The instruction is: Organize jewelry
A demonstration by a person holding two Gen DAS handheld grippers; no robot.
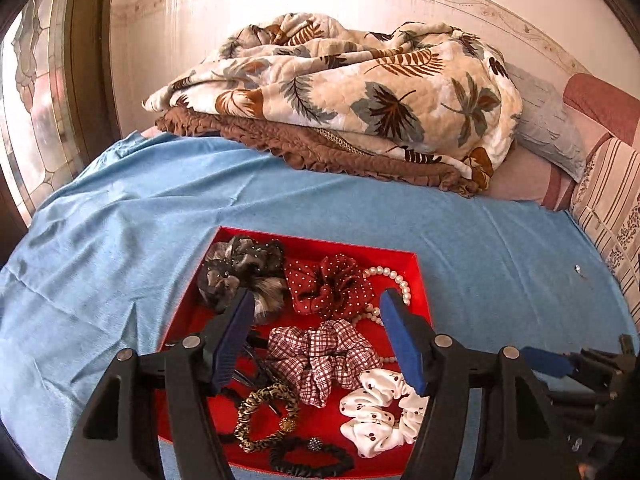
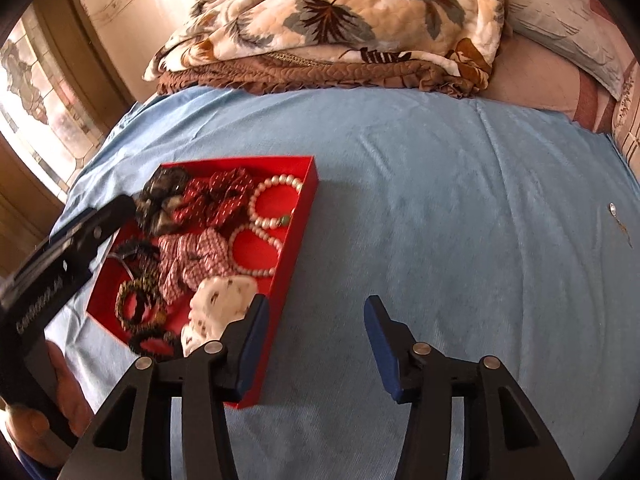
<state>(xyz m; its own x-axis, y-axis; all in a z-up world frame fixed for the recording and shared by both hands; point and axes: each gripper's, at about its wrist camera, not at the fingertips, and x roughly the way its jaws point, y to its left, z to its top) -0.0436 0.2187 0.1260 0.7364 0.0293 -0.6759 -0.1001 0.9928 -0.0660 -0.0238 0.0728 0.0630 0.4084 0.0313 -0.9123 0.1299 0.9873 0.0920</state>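
Note:
A red tray (image 1: 352, 246) lies on the blue cloth and holds several scrunchies, hair ties and pearl bracelets (image 1: 394, 276). My left gripper (image 1: 316, 304) is open and empty, hovering over the tray above a red checked scrunchie (image 1: 320, 354) and a red dotted scrunchie (image 1: 330, 284). A white cherry-print scrunchie (image 1: 378, 412) lies at its right finger. In the right wrist view the tray (image 2: 298, 224) is at the left. My right gripper (image 2: 316, 306) is open and empty over the blue cloth beside the tray's right wall. A small silver piece (image 2: 612, 208) lies far right on the cloth.
A folded leaf-print blanket (image 1: 360, 92) on a brown quilt lies at the back of the bed. Pillows (image 1: 608, 184) sit at the right. A stained-glass window (image 1: 36, 92) is at the left. The blue cloth (image 2: 440, 184) stretches to the right of the tray.

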